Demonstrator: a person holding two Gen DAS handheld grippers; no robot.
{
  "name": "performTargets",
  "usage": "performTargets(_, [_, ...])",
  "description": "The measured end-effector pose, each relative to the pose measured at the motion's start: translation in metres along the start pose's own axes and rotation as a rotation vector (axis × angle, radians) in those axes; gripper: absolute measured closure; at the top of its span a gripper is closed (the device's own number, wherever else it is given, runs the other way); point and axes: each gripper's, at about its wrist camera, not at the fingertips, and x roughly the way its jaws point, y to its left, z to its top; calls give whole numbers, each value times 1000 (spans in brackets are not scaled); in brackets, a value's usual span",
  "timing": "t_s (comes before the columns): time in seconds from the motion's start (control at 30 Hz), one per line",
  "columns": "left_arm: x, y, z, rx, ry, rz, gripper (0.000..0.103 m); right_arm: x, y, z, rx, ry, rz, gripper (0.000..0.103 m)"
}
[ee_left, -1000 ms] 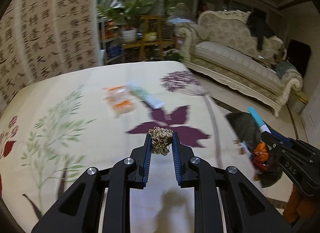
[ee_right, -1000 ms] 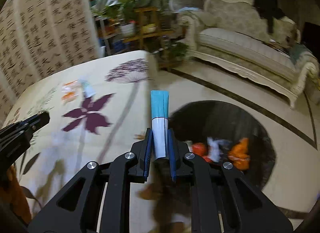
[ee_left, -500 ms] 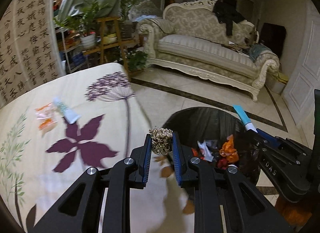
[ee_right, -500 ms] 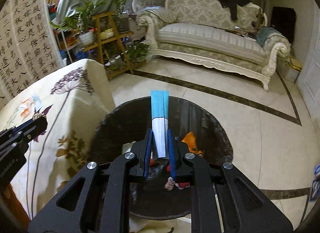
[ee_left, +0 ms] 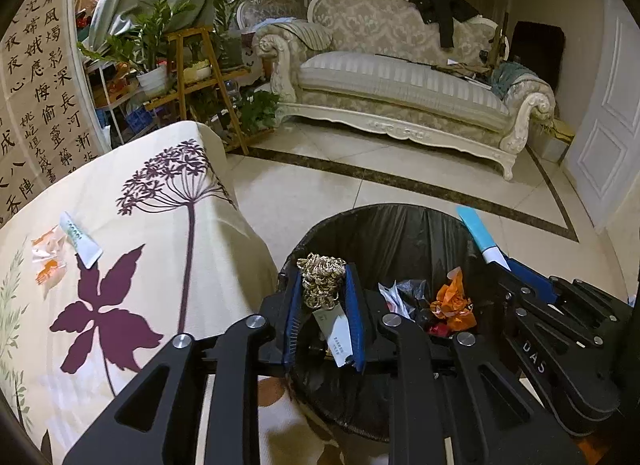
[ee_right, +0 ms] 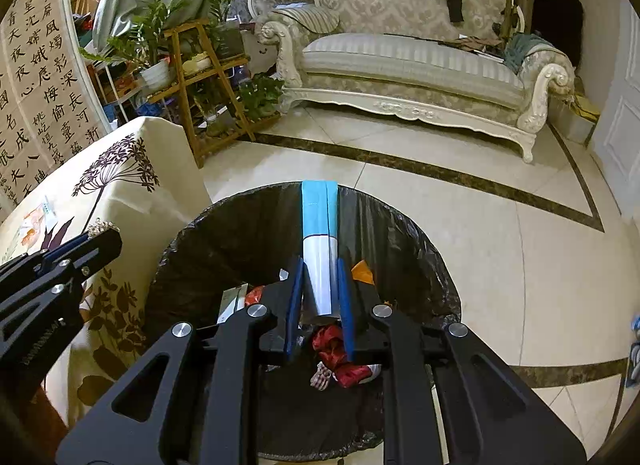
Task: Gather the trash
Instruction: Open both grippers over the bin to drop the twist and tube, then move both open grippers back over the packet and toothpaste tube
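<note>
My left gripper is shut on a crumpled golden wad with a white tag hanging from it, held over the left rim of the black-lined trash bin. My right gripper hangs over the bin with a blue-and-white tube between its pads. Its jaws are opening, and the pads still touch the tube. In the left wrist view the right gripper and tube sit at the bin's right rim. The left gripper shows at the left of the right wrist view.
The bin holds an orange wrapper and red crumpled trash. A flowered tablecloth to the left carries a small white-green tube and orange wrappers. A sofa and a plant stand stand beyond the tiled floor.
Both grippers swung from above the table to over the trash bin and dropped slightly. Each kept its item. The right jaws stand a little wider than before.
</note>
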Motion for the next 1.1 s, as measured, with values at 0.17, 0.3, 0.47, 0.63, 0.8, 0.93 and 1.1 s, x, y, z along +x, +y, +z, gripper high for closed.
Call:
performTargets(0.17, [2, 3, 0, -20, 7, 2, 57, 1, -4, 0, 13, 2, -9, 73])
performTargets(0.3, [-1, 6, -2, -30, -3, 8, 50, 0, -4, -1, 13, 0, -13, 70])
performTargets(0.47, [-4, 12, -4, -50, -4, 10, 44, -3, 0, 0, 11, -11, -15, 69])
performTargets(0.63, [-12, 29, -3, -77, -9, 18, 40, -8, 5, 4, 7, -20, -10, 67])
performTargets(0.8, [-26, 49, -3, -111, -31, 50, 34, -12, 17, 9, -9, -32, 9, 60])
performTargets(0.93, [-35, 72, -6, -149, -38, 86, 33, -14, 35, 13, -37, -39, 40, 60])
performTargets(1.1, [-44, 109, -13, -213, -43, 156, 31, -14, 66, 19, -78, -41, 91, 58])
